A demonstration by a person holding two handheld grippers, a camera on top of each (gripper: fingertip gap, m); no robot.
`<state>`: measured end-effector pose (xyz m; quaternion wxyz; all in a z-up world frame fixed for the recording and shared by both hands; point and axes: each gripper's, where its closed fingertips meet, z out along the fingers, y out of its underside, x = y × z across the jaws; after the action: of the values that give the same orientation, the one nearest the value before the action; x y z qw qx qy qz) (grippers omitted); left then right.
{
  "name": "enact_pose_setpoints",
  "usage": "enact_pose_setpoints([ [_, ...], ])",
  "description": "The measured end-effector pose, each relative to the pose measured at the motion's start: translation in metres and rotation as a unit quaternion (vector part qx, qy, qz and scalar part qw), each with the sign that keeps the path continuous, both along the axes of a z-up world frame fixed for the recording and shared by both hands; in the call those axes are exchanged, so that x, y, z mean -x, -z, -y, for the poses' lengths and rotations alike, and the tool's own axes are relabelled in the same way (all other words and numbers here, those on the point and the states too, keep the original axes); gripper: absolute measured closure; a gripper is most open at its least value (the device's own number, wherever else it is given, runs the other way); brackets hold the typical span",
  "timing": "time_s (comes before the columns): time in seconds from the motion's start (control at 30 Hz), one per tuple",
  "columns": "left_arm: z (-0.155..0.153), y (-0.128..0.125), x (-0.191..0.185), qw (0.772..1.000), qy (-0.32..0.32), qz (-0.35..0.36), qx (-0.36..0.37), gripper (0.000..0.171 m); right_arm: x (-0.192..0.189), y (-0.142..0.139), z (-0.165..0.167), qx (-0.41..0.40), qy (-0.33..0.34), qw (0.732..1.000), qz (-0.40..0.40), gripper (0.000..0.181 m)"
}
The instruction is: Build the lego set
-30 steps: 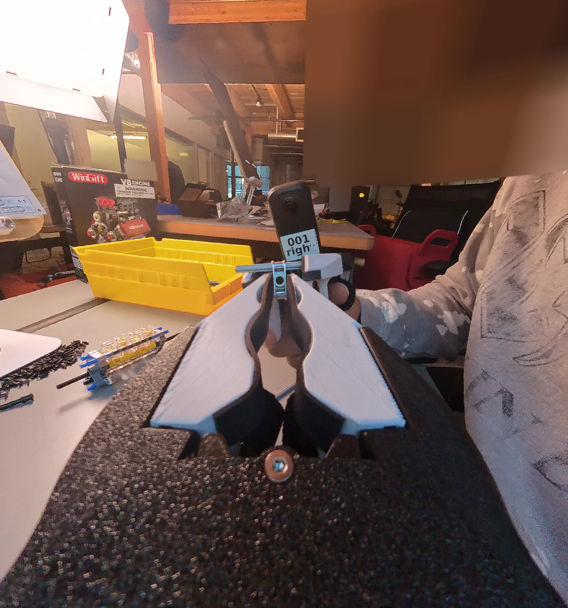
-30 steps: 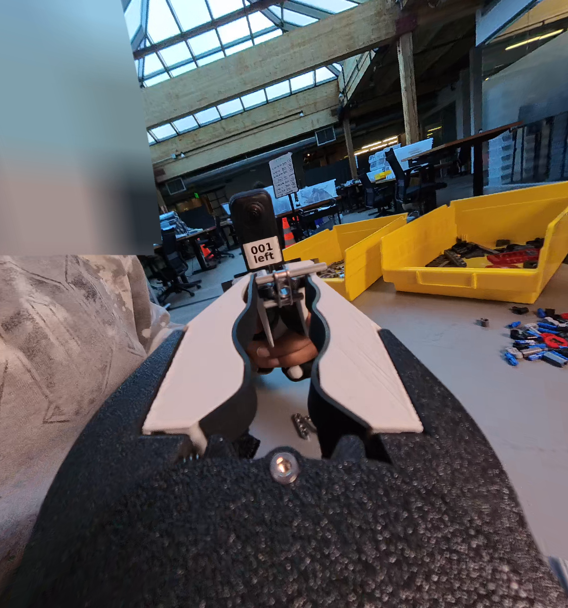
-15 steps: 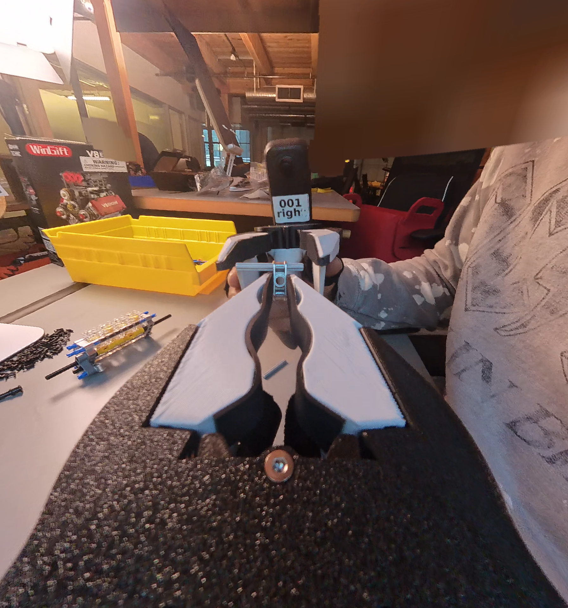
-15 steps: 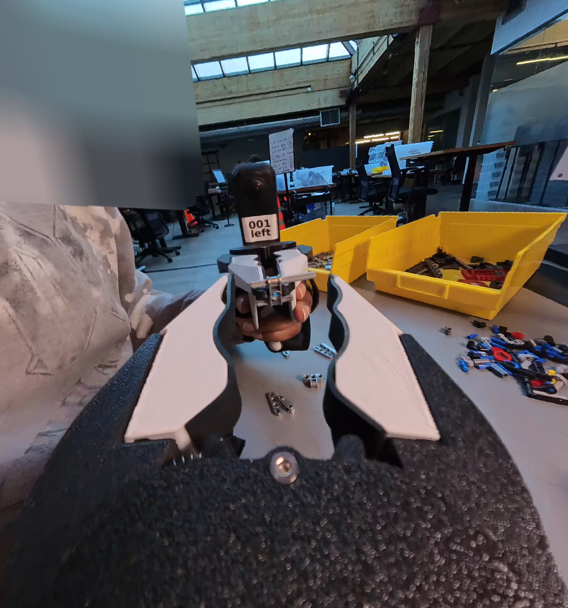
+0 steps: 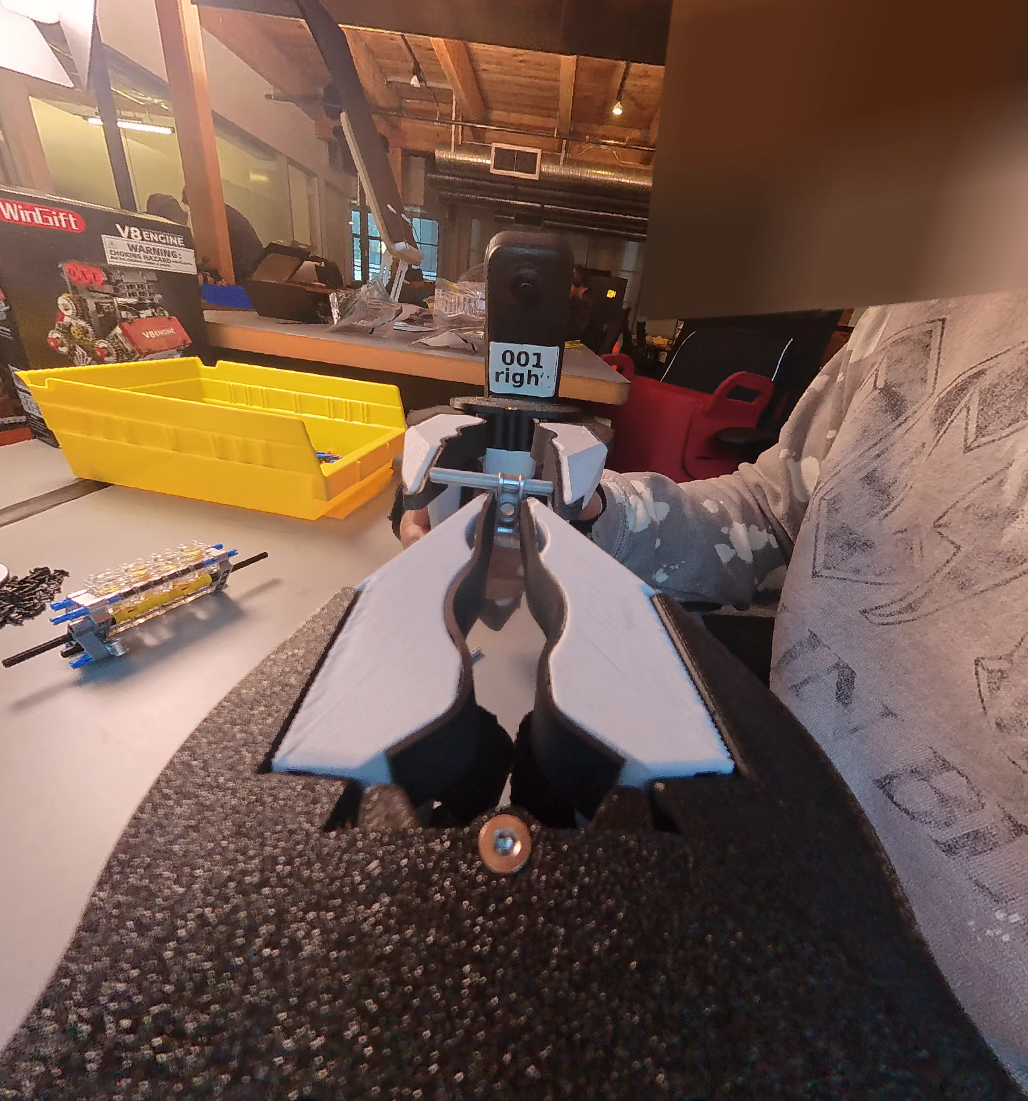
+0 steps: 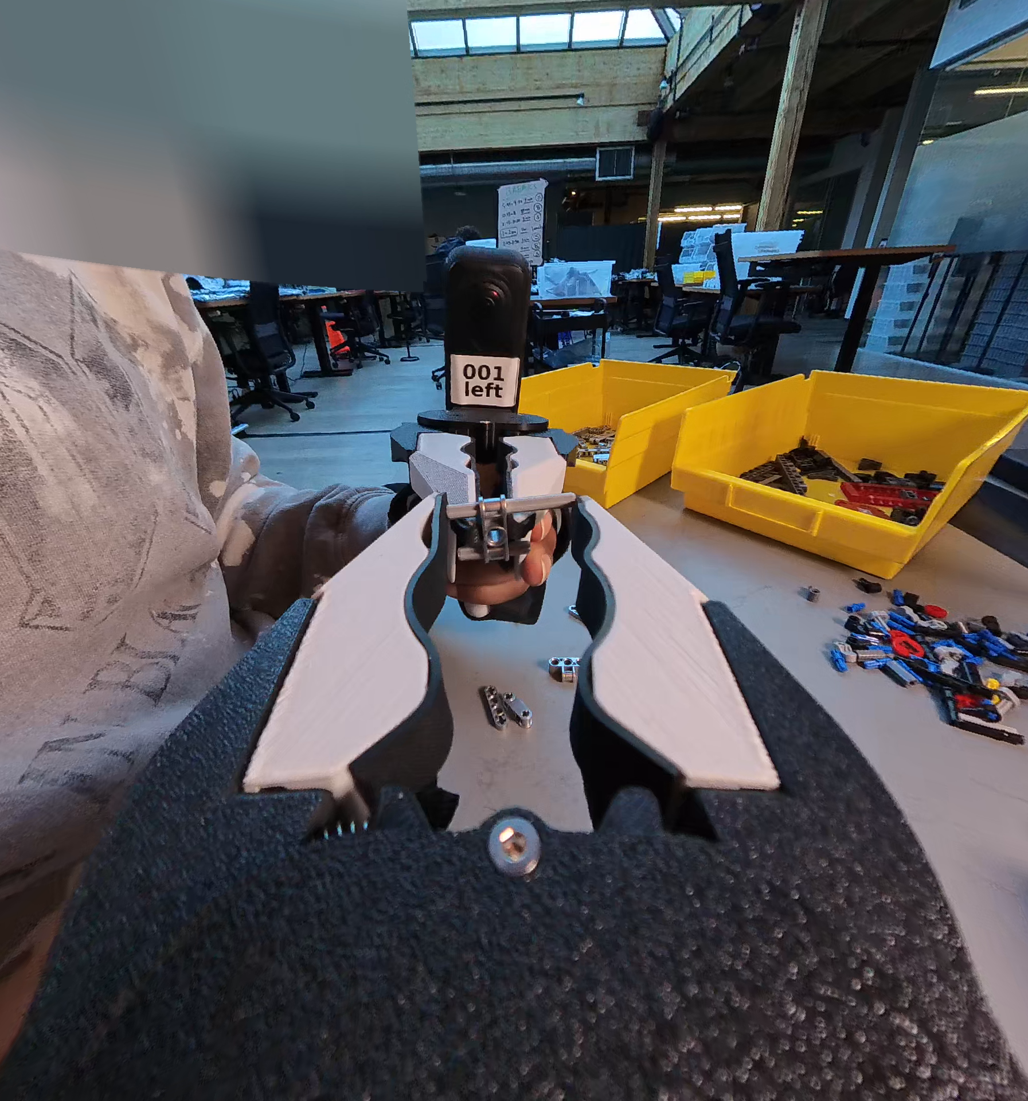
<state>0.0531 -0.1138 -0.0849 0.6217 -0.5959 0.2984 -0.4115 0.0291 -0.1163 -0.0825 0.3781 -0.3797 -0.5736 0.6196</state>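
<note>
A grey tabletop [image 5: 142, 745] carries the work. A yellow bin [image 5: 201, 465] stands toward its far edge in the left wrist view, with a printed black box [image 5: 82, 286] behind it. Two more yellow bins [image 6: 797, 518] sit side by side along the edge to the right in the right wrist view, the nearer one holding black and red parts. A clear-and-yellow sub-assembly [image 5: 148, 590] on a black axle lies out on the tabletop, just beside a heap of black pins [image 5: 11, 596]. A loose heap of blue, black and red parts [image 6: 946, 649] lies in front of the two bins. A few grey beams [image 6: 505, 706] lie under the right tool. The two tools face each other, tip to tip, above the tabletop. The left tool [image 5: 508, 518] is clamped on a small grey connector with a cross axle [image 5: 502, 485], held clear of the surface. The right tool [image 6: 508, 512] stands apart, its tips to either side of the axle; whether they touch it cannot be told. Nothing lies between the tools except this piece.
</note>
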Motion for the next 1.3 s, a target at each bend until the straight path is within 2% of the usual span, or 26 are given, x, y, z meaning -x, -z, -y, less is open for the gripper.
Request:
enact_pose_setpoints([
  [0.17, -0.008, 0.001, 0.007, 0.999, -0.017, 0.017, 0.021, 0.166, -0.001, 0.001, 0.004, 0.006, -0.014, 1.0, 0.004, 0.142],
  [0.2, -0.008, 0.0, 0.009, 0.999, -0.017, 0.022, 0.025, 0.166, 0.002, 0.002, 0.003, 0.002, 0.0, 1.0, 0.004, 0.143],
  [0.3, -0.003, -0.006, 0.008, 1.0, -0.015, 0.005, 0.012, 0.166, 0.001, -0.006, 0.008, -0.014, 0.005, 1.0, -0.013, 0.142],
  [0.47, -0.002, -0.007, 0.009, 1.0, -0.009, 0.006, 0.004, 0.166, 0.001, -0.009, 0.008, 0.031, -0.014, 0.999, -0.017, 0.143],
  [0.67, 0.001, -0.006, 0.003, 1.0, -0.01, -0.013, -0.008, 0.166, 0.001, -0.007, 0.004, 0.038, -0.011, 0.999, -0.015, 0.143],
  [0.87, -0.003, -0.007, 0.004, 1.0, -0.01, 0.008, -0.005, 0.166, 0.001, -0.008, 0.0, 0.043, -0.001, 0.999, -0.021, 0.144],
  [1.3, 0.0, -0.009, 0.002, 1.0, -0.013, -0.004, -0.006, 0.166, -0.002, -0.011, 0.003, 0.034, -0.008, 0.999, -0.033, 0.143],
])
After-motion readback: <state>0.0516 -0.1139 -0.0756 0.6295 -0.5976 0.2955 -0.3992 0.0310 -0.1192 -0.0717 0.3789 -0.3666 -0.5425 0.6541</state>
